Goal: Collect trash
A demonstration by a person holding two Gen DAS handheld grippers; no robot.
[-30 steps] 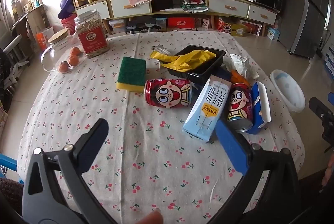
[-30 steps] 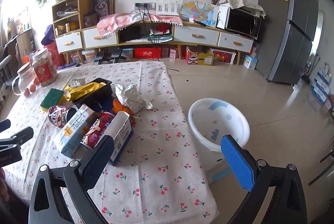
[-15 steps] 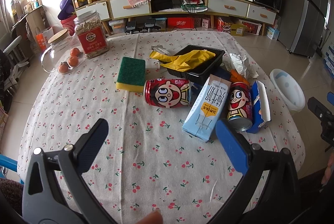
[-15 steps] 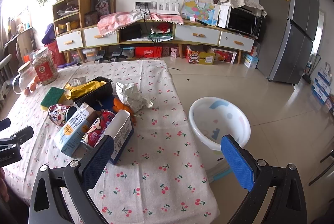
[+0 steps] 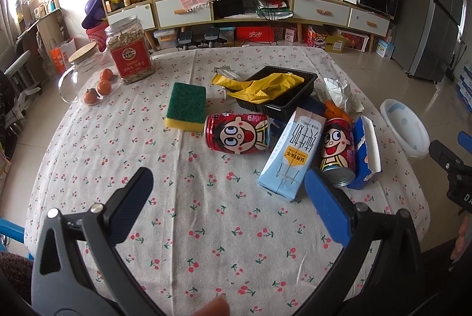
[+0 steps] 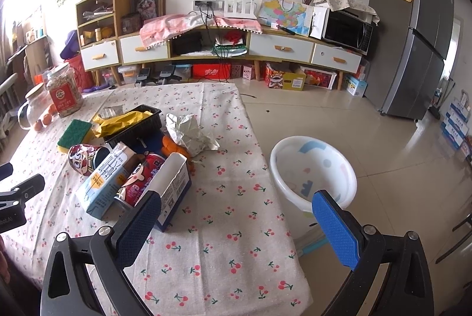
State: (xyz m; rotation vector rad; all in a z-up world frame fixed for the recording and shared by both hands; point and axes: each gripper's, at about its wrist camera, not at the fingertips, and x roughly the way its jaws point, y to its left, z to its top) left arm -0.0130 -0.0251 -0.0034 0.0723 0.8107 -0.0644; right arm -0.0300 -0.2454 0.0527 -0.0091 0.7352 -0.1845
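Trash lies in a heap on the cherry-print tablecloth [image 5: 118, 145]: a red cartoon can [image 5: 237, 132] on its side, a pale blue milk carton [image 5: 292, 156], a second red can [image 5: 337, 151], a blue and white box [image 5: 364, 152], crumpled foil [image 6: 188, 131] and a black tray [image 5: 283, 93] holding yellow wrappers [image 5: 259, 84]. My left gripper [image 5: 227, 195] is open above the cloth, nearer to me than the heap and holding nothing. My right gripper [image 6: 236, 215] is open over the table's right edge, empty. A white bin [image 6: 312, 171] stands on the floor beside the table.
A green and yellow sponge [image 5: 185, 105], a glass jar with a red label [image 5: 129, 50], a glass pitcher [image 5: 78, 74] and small orange fruits [image 5: 100, 86] sit at the far left. A long cabinet [image 6: 224, 47] lines the wall and a fridge [image 6: 421, 30] stands at the right.
Both views have shifted only slightly. Both grippers stay open and nothing on the table has moved.
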